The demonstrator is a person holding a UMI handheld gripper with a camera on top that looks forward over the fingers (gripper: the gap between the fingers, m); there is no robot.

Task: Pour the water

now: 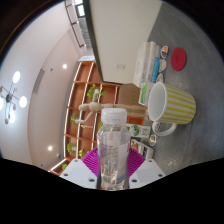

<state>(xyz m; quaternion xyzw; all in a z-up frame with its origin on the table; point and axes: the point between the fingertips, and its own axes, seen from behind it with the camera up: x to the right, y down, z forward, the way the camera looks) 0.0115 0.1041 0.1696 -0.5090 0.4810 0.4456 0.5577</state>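
A clear plastic water bottle (113, 145) with a white cap stands up between my fingers, and my gripper (113, 168) is shut on it, both magenta pads (92, 160) pressing its sides. The whole view is tilted. Just beyond the bottle's cap and to its right sits a yellow-and-white striped mug (171, 104) with a white handle, its open mouth facing the bottle. The bottle's lower part is hidden between the fingers.
A clear container (148, 60) and a red round lid (180, 58) stand farther off on the grey table (190, 140). Small labelled items (138, 127) lie near the mug. Wooden shelves (85, 95) with plants are behind, with ceiling lights (14, 90) beyond.
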